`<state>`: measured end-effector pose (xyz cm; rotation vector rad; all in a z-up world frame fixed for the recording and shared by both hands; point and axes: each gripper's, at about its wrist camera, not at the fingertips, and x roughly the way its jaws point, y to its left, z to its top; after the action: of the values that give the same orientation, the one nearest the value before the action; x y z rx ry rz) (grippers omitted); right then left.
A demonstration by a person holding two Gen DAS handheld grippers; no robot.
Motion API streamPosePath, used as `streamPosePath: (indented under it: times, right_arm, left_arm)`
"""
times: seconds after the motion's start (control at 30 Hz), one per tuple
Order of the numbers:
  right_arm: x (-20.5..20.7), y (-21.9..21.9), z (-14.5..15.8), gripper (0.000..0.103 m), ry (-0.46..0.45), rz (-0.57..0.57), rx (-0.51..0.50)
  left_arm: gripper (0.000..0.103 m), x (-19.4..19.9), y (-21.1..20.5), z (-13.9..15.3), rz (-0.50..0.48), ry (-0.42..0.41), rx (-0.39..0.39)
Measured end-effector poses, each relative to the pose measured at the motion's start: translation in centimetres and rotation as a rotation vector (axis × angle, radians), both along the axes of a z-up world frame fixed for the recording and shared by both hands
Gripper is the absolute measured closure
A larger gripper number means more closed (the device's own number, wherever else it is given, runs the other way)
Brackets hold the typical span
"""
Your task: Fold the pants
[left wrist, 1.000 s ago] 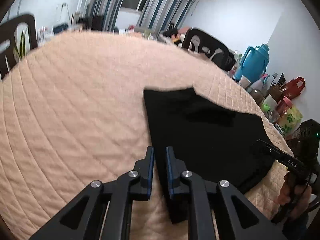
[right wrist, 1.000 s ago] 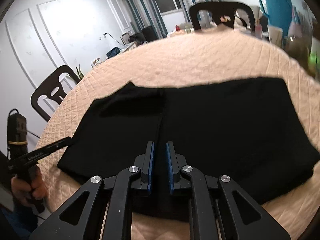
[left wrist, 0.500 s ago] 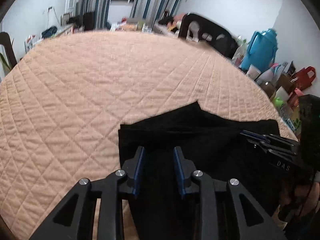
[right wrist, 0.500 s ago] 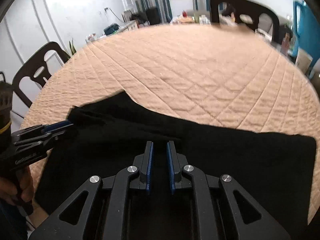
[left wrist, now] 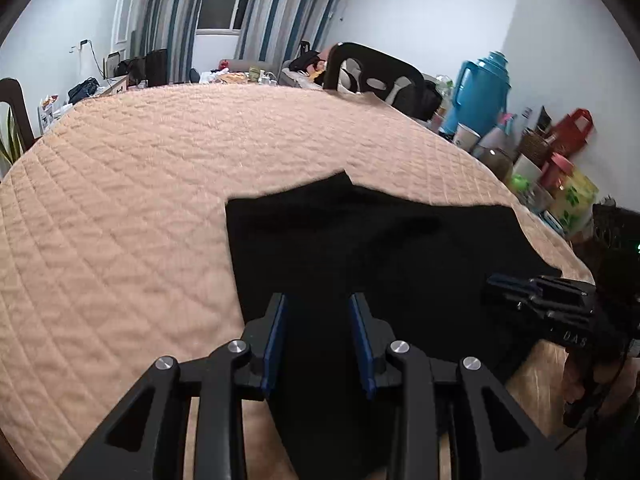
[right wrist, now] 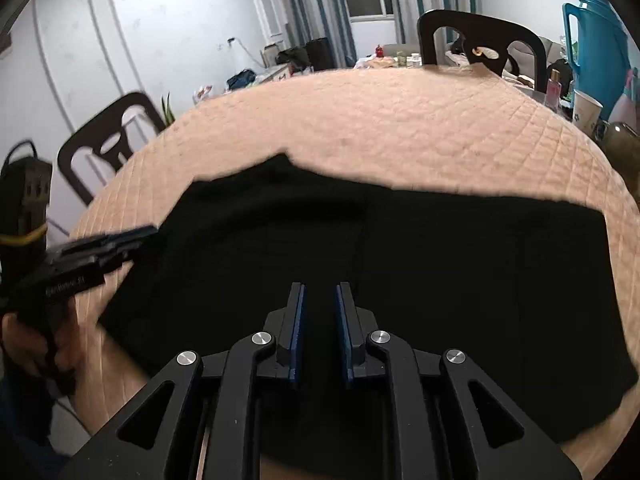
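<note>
Black pants (left wrist: 380,240) lie folded flat on the peach quilted table cover (left wrist: 140,200), near its front edge. My left gripper (left wrist: 316,298) hovers over the pants' left edge. Its jaws stand apart, and only the dark cloth lying below shows in the gap. In the right wrist view the same pants (right wrist: 440,260) spread wide. My right gripper (right wrist: 318,286) is above their front middle with its jaws opening, and the pads press on nothing. Each view shows the other gripper in a hand: the right gripper (left wrist: 520,288) at the pants' right corner, the left gripper (right wrist: 132,238) at their left corner.
A black chair (left wrist: 372,72) stands at the table's far side and another black chair (right wrist: 108,140) at its left. A blue thermos (left wrist: 480,92), cups, jars and a red bag (left wrist: 568,128) crowd the right. Bare quilted cover (right wrist: 400,120) stretches beyond the pants.
The left jaws have spread from nearly shut to well apart, and the right jaws have parted a little. Both grippers swung in over the pants and then drew back slightly.
</note>
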<state>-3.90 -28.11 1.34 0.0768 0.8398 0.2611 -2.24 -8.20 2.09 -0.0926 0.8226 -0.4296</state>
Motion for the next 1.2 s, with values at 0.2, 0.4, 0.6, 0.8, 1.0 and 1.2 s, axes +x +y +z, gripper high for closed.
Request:
streamPosePath:
  times: [0.2,0.4,0.6,0.8,1.0,1.2]
  right_arm:
    - [-3.1,0.2,-0.6,0.078,-0.047,-0.009,-0.057]
    - [-4.1,-1.2,-0.8,0.077,-0.032,-0.044,0.017]
    - [-6.5,-5.4,-0.4,0.075,-0.038,-0.149,0.109]
    - [-8.5,-10.7,0.3,0.061,-0.054,-0.337,0.168]
    - [-10.3,-14.4,-0.3,0.057,-0.032,-0.487,0.253]
    - [-10.4,-17.0,-1.6,0.056,-0.015,-0.559,0.391]
  left_arm:
    - [0.068,-2.1,0.6,-0.4,-0.003,-0.003,0.002]
    - [0.068,-2.7,0.3,-0.4,0.008,-0.021,0.023]
    - [0.068,-3.2,1.7,-0.6,0.017,-0.016,-0.031]
    - [0.059,-3.8,1.7,-0.1,0.045,-0.038,0.035]
    - [0.054,-3.7,2.7,0.2,0.075,-0.032,0.018]
    - [0.054,-3.1,2.5,0.2,0.072,-0.025,0.017]
